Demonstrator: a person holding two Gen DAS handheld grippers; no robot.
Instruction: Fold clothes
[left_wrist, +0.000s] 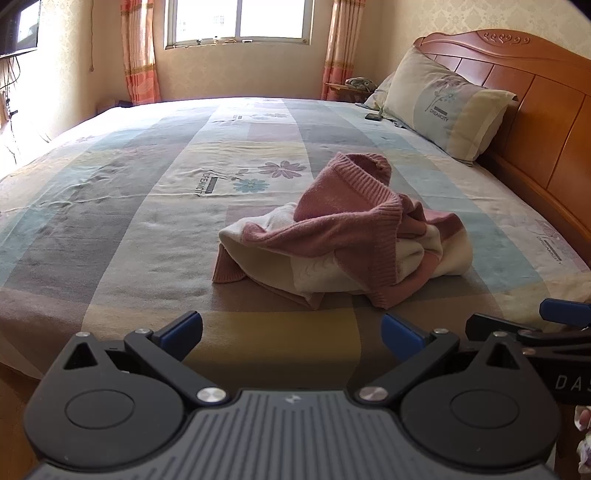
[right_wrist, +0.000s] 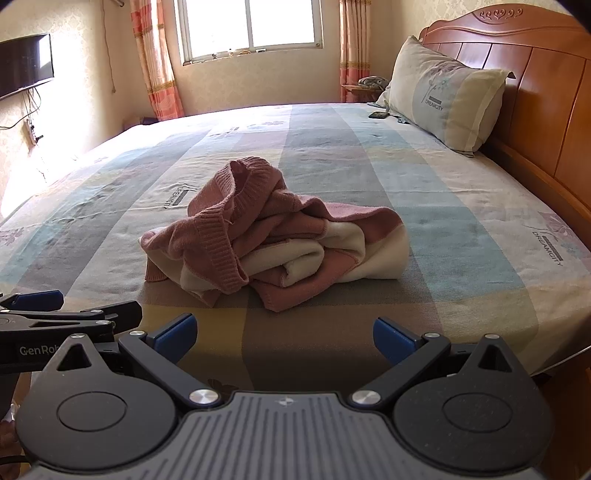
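Note:
A pink and cream knitted sweater (left_wrist: 343, 236) lies crumpled in a heap on the bed, near the front edge; it also shows in the right wrist view (right_wrist: 273, 240). My left gripper (left_wrist: 291, 332) is open and empty, held over the bed's near edge, short of the heap. My right gripper (right_wrist: 284, 334) is open and empty too, beside the left one, also short of the heap. The right gripper's side shows at the right edge of the left wrist view (left_wrist: 535, 325). The left gripper's side shows at the left edge of the right wrist view (right_wrist: 55, 314).
The bed (left_wrist: 147, 206) has a patchwork floral sheet. A pillow (left_wrist: 443, 107) leans on the wooden headboard (left_wrist: 546, 110) at right. A small dark object (left_wrist: 373, 117) lies by the pillow. A window and curtains are at the back, a wall TV (right_wrist: 22, 62) at left.

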